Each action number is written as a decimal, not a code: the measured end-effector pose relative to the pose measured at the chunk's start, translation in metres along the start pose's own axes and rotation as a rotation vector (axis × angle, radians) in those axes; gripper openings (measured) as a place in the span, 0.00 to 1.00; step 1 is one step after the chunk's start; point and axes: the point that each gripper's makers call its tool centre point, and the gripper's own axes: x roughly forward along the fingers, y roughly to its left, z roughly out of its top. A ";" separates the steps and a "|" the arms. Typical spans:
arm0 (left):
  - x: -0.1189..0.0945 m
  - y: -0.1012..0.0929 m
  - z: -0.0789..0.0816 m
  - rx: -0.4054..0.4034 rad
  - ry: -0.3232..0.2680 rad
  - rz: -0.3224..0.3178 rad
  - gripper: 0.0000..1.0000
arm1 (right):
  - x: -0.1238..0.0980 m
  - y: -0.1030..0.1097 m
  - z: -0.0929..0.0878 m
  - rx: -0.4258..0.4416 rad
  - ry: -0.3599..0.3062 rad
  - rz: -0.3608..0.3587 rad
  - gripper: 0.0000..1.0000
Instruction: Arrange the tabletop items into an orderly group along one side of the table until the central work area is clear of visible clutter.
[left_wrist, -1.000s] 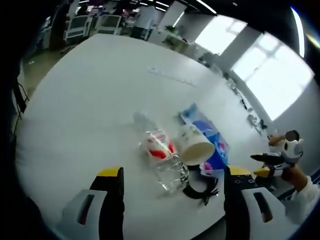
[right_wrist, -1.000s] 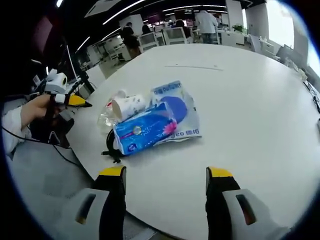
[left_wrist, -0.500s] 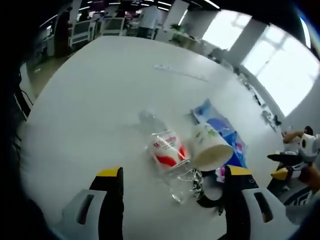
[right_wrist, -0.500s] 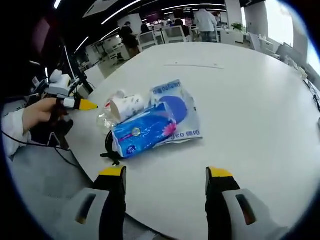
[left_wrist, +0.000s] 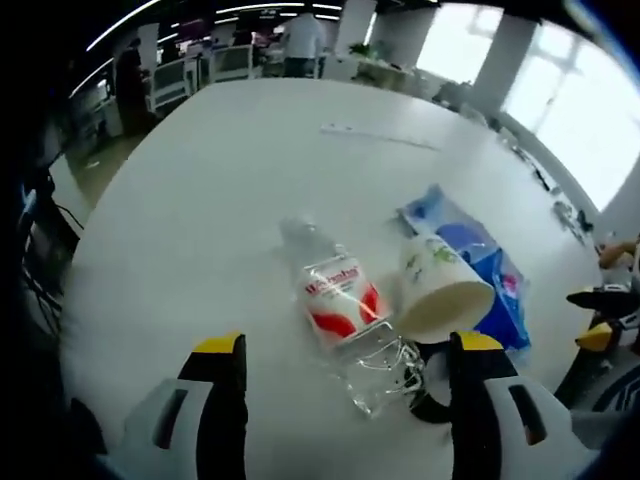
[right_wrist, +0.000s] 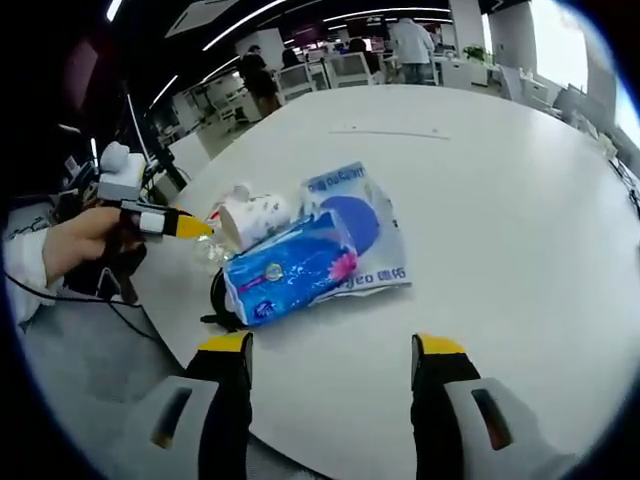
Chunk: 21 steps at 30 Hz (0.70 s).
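Left gripper (left_wrist: 345, 400) advanced toward bottle (left_wrist: 340, 305); both grippers wide, empty. Bottle, cup (left_wrist: 440, 290), tissue pack (right_wrist: 285, 270) clustered near counter (right_wrist: 480, 200) edge; tidying judged nearly done.

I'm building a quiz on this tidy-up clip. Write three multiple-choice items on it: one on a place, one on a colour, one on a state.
1. Where does the white paper cup lie relative to the clear plastic bottle with a red label?
A. right beside it
B. far across the white round table
C. standing inside it

2. What colour is the tissue pack?
A. green
B. blue
C. black

3. How do the jaws of the left gripper stand?
A. closed on the bottle
B. closed on the cup
C. open, holding nothing

Answers:
1 A: in the left gripper view, the cup lies on its side against the bottle.
2 B: the right gripper view shows blue wrapping.
3 C: both yellow-tipped jaws stand apart, short of the bottle.
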 end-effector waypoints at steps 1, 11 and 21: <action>0.001 -0.001 -0.002 0.006 0.005 -0.001 0.80 | 0.000 0.001 0.000 0.002 0.001 0.002 0.62; 0.008 -0.002 -0.007 0.003 0.022 0.017 0.80 | 0.000 0.000 0.001 0.009 -0.002 -0.001 0.62; 0.012 -0.004 -0.017 -0.037 0.035 0.017 0.79 | 0.001 -0.002 -0.001 0.026 -0.006 0.003 0.62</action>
